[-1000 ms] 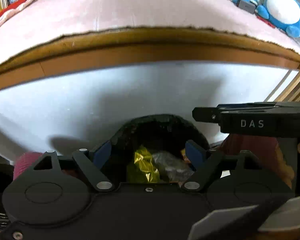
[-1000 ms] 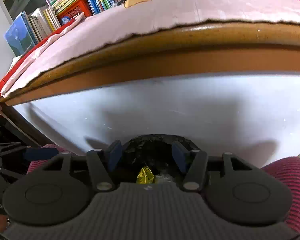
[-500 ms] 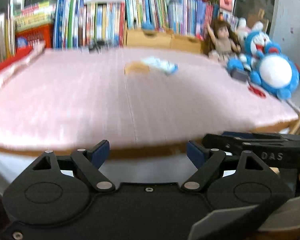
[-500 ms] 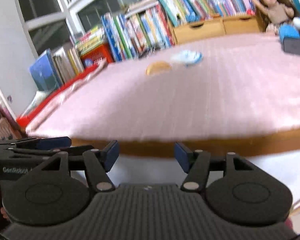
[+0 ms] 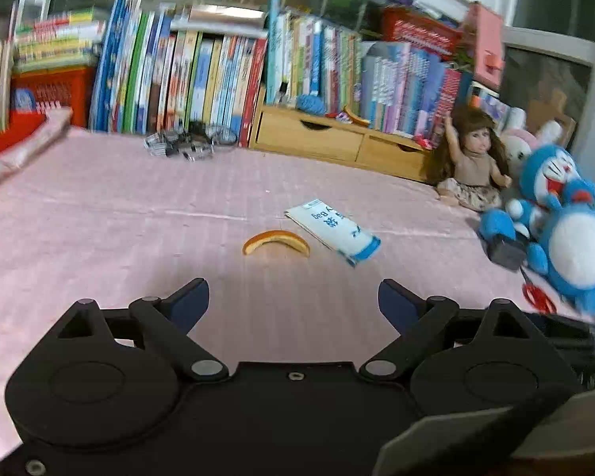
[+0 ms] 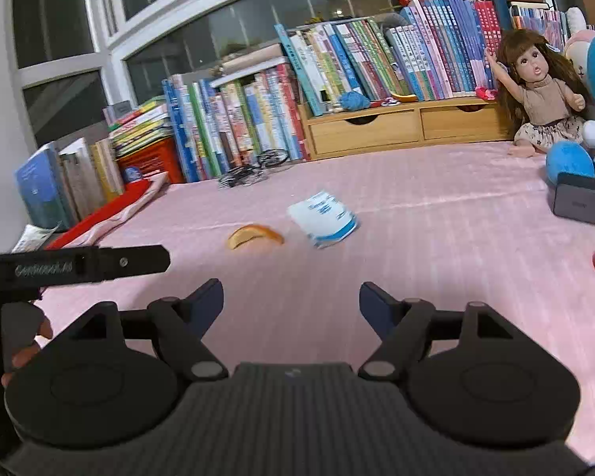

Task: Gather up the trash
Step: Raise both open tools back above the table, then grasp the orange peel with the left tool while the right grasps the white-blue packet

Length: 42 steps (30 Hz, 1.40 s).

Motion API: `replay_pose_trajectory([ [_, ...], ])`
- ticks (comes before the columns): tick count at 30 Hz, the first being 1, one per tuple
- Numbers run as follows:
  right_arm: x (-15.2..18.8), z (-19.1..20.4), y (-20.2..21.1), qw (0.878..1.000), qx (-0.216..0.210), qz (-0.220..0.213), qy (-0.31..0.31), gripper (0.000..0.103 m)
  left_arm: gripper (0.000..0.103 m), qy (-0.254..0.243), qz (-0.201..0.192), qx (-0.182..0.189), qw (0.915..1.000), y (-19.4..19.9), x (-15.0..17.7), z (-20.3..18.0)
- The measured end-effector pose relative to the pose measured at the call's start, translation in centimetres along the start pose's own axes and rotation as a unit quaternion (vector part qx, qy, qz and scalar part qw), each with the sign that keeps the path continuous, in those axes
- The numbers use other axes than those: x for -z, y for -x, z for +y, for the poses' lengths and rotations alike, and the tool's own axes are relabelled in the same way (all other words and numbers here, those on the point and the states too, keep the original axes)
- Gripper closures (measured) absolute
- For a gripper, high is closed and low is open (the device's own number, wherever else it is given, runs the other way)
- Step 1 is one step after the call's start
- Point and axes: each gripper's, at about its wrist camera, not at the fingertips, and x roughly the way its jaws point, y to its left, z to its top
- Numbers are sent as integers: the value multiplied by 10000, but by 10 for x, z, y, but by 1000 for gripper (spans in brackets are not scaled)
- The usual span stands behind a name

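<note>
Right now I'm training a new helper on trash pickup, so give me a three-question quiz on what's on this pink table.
1. True or false: the peel lies on top of the wrapper.
2. Which sits nearer the books: A) the peel, B) the clips, C) the wrapper?
3. Fill in: both tongs, left and right, are ____ and hold nothing.

Key: 1 false, they lie side by side, apart. 2 B. 3 open.
</note>
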Motion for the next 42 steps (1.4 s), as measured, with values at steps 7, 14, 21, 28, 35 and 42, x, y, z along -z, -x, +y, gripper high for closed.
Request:
replay_pose_trajectory([
  [7, -17, -9, -37, 9988, 326, 147, 334, 17, 9, -425, -348, -605, 9967, -70, -27, -12],
  [14, -19, -23, -53, 9977, 487, 297, 363, 17, 7, -1030, -184, -770, 9915, -125, -22, -33],
  [21, -21, -30, -60, 9967, 564, 388, 439, 16, 7, -698, 159, -948, 9929, -155, -20, -18],
  [28, -32, -33, -81, 9967, 504, 594, 242, 15, 8, -227, 302, -830, 9958, -167, -23, -6],
  [35, -35, -22, -95, 9947, 566, 690, 507, 15, 42, -320, 271, -771, 9961, -166, -24, -8],
  [42, -33, -13, -109, 9918, 637, 727, 832, 14, 62, -210, 298, -727, 9967, -146, -20, -5],
])
